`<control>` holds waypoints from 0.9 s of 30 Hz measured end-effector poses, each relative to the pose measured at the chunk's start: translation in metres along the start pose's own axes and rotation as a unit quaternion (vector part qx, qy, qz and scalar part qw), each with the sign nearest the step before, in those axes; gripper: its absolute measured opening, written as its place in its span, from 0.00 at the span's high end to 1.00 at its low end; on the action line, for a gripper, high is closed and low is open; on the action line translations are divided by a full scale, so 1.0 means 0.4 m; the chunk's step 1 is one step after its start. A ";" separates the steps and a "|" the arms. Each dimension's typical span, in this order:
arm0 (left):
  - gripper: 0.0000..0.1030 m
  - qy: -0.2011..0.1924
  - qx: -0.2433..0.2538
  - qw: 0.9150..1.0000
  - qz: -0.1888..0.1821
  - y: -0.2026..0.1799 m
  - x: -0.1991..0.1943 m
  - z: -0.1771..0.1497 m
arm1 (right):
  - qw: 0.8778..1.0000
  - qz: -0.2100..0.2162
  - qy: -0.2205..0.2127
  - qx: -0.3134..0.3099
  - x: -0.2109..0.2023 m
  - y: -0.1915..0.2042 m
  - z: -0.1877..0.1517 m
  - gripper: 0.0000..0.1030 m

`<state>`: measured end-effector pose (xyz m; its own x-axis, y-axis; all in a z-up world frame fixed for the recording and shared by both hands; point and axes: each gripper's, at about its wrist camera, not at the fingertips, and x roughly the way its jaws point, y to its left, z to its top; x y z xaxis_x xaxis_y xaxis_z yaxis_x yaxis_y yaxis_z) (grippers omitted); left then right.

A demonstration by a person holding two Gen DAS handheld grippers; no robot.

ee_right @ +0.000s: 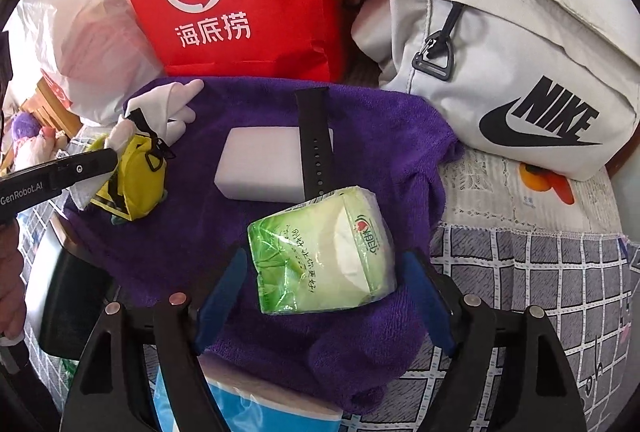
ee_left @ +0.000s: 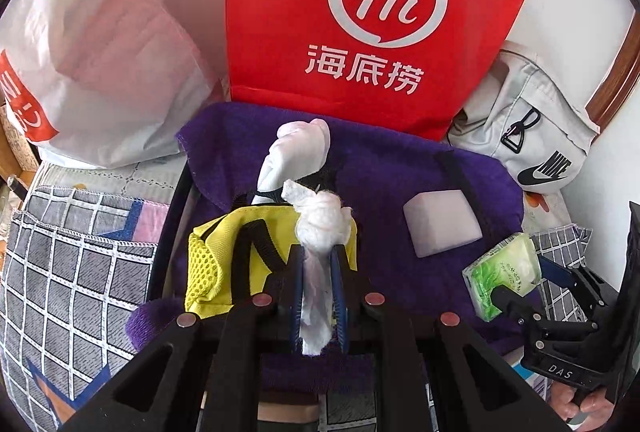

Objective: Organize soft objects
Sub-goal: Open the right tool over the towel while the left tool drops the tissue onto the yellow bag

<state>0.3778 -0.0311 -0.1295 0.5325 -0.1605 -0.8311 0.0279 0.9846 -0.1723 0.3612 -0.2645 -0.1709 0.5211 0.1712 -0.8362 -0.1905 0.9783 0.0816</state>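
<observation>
Left wrist view: left gripper (ee_left: 318, 264) clenched on crumpled white tissue (ee_left: 320, 228), above yellow mesh pouch (ee_left: 224, 264) on purple towel (ee_left: 400, 159). Red bag (ee_left: 360, 11) behind, "Hi" logo, "海底捞". Grey Nike bag (ee_left: 532, 135) at right. "DAS" on right gripper body.

Right wrist view: right gripper (ee_right: 320, 292) released, fingers either side of green tissue pack (ee_right: 320, 256) on towel, not pressing. White sponge block (ee_right: 260, 163) beyond. "GenRobot.AI" on left gripper.
</observation>
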 end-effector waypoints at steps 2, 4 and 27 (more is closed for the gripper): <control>0.87 0.002 -0.002 1.000 -0.002 0.002 0.007 0.001 | 1.000 -0.006 -0.001 -0.002 0.004 0.004 0.001 0.21; 0.87 0.003 -0.004 1.000 -0.002 0.005 0.012 0.002 | 1.000 -0.003 -0.003 0.002 0.002 0.000 0.003 0.21; 0.55 0.011 -0.019 0.999 0.037 0.057 -0.084 -0.057 | 0.997 0.020 -0.065 0.037 -0.130 0.006 -0.009 0.21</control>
<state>0.3414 -0.0047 -0.1176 0.5124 -0.0903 -0.8540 -0.0427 0.9905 -0.1304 0.3305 -0.2714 -0.1291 0.6184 0.2199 -0.7544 -0.1542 0.9754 0.1578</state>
